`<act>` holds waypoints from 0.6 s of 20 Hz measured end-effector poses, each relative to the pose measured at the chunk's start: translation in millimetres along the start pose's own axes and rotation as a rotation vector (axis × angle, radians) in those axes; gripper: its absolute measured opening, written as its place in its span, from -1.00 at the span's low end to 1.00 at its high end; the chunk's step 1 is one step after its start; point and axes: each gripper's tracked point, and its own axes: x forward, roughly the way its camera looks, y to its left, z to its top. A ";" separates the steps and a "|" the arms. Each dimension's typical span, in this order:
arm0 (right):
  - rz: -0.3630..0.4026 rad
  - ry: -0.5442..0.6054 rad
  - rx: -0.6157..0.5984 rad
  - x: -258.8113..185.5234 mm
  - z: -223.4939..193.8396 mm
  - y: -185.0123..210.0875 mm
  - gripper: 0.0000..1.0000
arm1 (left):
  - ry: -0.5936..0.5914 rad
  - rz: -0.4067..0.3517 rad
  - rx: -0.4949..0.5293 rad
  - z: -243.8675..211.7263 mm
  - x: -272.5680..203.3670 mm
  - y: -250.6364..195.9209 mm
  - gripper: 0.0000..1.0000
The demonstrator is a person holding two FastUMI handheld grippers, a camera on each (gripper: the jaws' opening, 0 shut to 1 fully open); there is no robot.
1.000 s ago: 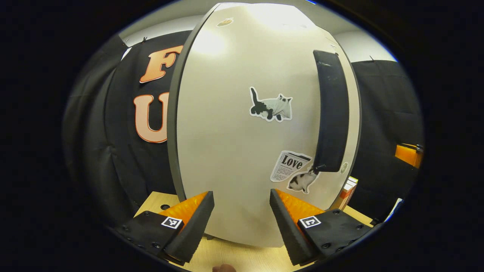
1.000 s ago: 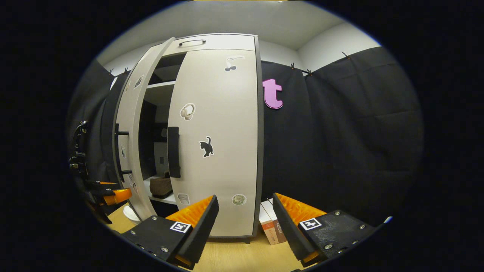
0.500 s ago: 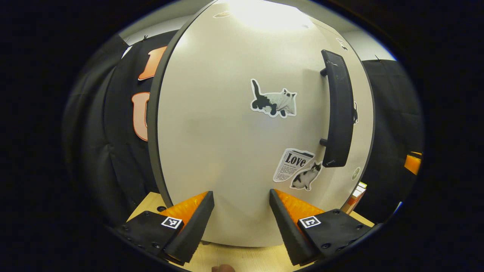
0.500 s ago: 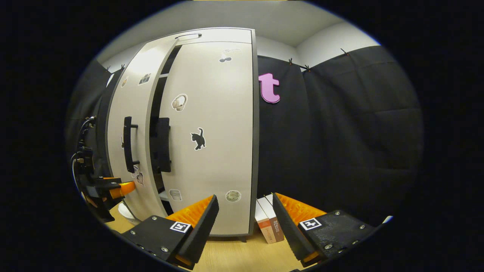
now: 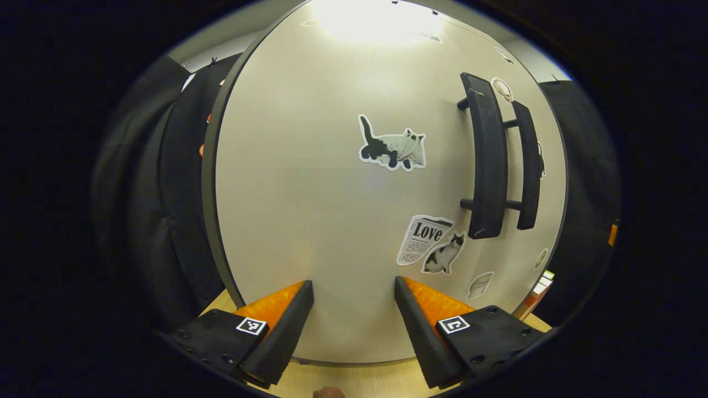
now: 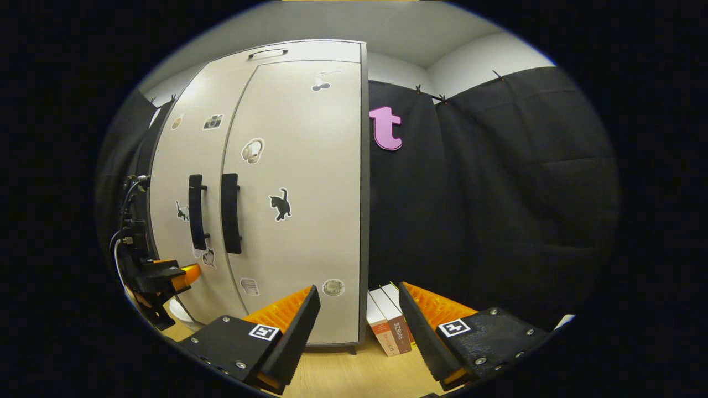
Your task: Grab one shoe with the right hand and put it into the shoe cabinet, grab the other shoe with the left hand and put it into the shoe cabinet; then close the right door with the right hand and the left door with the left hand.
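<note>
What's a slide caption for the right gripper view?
Open right hand-held gripper faces the shoe cabinet, both doors shut, handles side by side; books beside it.

From my right gripper view both doors of the shoe cabinet [image 6: 298, 166] sit flush, so I can't see its inside or any shoe. The left gripper [image 6: 191, 272] shows at the far edge, its rear cut off, and I can't tell whether its tip touches the left door [image 6: 182, 166]. The books [image 6: 387, 323] are partly behind my jaws
</note>
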 end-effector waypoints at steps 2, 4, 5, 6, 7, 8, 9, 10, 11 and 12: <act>-0.017 -0.004 0.002 -7.5 2.3 -8.0 0.78 | 0.006 0.019 0.004 -1.3 -0.9 -0.8 0.94; -0.039 -0.011 0.001 -16.5 4.4 -18.2 0.78 | 0.001 0.022 0.013 -0.6 -0.2 -1.6 0.94; -0.046 -0.011 0.003 -20.7 5.7 -22.6 0.77 | 0.000 0.021 0.018 0.5 0.3 -1.3 0.94; -0.053 -0.010 0.006 -24.9 6.4 -25.8 0.77 | 0.009 0.024 0.022 0.2 0.2 0.0 0.94; -0.059 -0.012 0.007 -30.0 7.7 -30.1 0.77 | 0.021 0.022 0.021 0.3 -4.0 1.1 0.94; -0.065 -0.016 0.006 -35.8 10.1 -34.5 0.77 | 0.021 0.012 0.010 3.2 -9.6 0.5 0.95; -0.070 -0.020 0.004 -41.4 13.0 -38.1 0.77 | 0.018 0.000 -0.002 7.2 -17.6 -1.0 0.95; -0.073 -0.024 0.006 -47.4 16.5 -41.0 0.77 | 0.016 -0.010 -0.008 11.1 -27.2 -2.0 0.94; -0.074 -0.028 0.010 -53.2 19.9 -44.2 0.77 | 0.018 -0.020 -0.007 15.6 -37.1 -2.4 0.95; -0.075 -0.031 0.015 -59.4 24.0 -47.1 0.77 | 0.016 -0.031 -0.006 20.4 -47.6 -3.1 0.90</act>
